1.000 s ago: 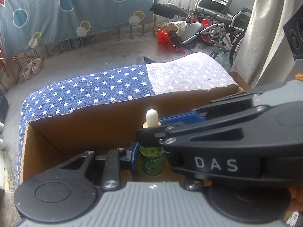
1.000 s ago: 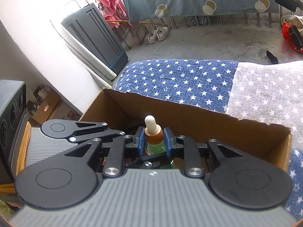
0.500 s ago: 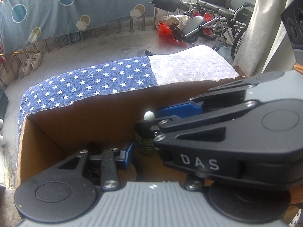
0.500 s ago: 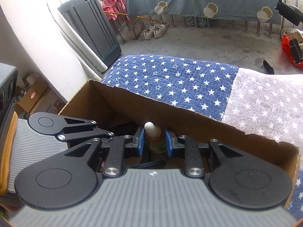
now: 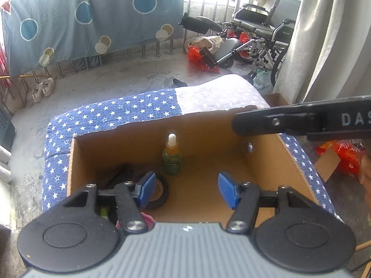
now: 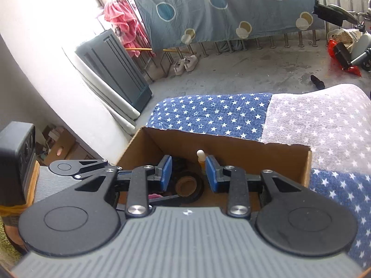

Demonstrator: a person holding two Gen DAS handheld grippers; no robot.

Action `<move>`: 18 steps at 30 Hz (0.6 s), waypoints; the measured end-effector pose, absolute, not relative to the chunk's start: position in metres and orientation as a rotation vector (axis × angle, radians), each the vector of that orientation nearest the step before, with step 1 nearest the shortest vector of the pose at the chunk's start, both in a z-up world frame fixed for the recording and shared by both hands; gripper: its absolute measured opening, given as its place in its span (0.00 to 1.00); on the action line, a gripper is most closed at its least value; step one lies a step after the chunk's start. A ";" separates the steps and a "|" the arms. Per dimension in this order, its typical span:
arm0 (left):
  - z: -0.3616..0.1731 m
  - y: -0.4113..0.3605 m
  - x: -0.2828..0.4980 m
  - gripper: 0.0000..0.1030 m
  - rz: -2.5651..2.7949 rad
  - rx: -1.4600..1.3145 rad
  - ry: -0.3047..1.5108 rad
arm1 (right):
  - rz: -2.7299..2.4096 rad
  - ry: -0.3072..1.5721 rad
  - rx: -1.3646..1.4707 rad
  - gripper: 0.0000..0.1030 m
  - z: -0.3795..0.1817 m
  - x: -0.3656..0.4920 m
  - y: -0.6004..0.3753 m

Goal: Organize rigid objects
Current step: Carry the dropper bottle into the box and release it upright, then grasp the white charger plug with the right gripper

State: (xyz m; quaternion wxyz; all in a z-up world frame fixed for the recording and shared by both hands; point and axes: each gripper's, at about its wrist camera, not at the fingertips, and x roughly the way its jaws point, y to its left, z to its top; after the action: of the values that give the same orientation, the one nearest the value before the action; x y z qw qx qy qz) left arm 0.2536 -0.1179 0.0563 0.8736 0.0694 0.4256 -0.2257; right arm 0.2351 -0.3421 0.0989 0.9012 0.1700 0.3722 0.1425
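A small green dropper bottle (image 5: 171, 155) with a white bulb stands upright inside a cardboard box (image 5: 273, 162), near its far wall. It shows in the right wrist view (image 6: 200, 158) too, partly hidden behind a blue pad. A black tape roll (image 5: 160, 192) lies on the box floor at the left, also in the right wrist view (image 6: 187, 185). My left gripper (image 5: 185, 191) is open and empty above the box's near side. My right gripper (image 6: 189, 173) is open and empty, raised above the box; its side crosses the left wrist view (image 5: 301, 121).
The box rests on a star-patterned blue and grey cloth (image 5: 129, 113). Dark and pink items (image 5: 120, 178) lie in the box's left corner. A wheelchair (image 5: 262, 30), shoes (image 5: 43, 88) and a hanging sheet (image 5: 92, 16) stand beyond. A grey speaker (image 6: 16, 162) stands at the left.
My right gripper let go of the dropper bottle, opened and lifted up and back. The bottle now stands free in the box. My left gripper also drew back and sits wider open.
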 end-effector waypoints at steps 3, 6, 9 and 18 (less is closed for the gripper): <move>0.075 -0.110 0.218 0.64 -0.499 0.164 0.838 | 0.305 0.706 0.394 0.32 0.117 0.186 -0.348; 0.086 -0.102 0.180 0.65 -0.541 0.158 0.799 | 0.314 0.663 0.445 0.36 0.122 0.137 -0.352; 0.083 -0.094 0.144 0.66 -0.584 0.146 0.778 | 0.306 0.637 0.495 0.40 0.114 0.091 -0.351; 0.023 -0.105 0.074 0.66 -0.671 0.195 0.751 | 0.223 0.651 0.571 0.40 0.045 0.008 -0.333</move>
State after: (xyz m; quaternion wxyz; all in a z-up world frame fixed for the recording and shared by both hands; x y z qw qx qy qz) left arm 0.0744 -0.1047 0.0235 0.8715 0.0932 0.3590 -0.3209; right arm 0.0081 -0.3326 0.0446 0.9018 0.2760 0.3147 0.1076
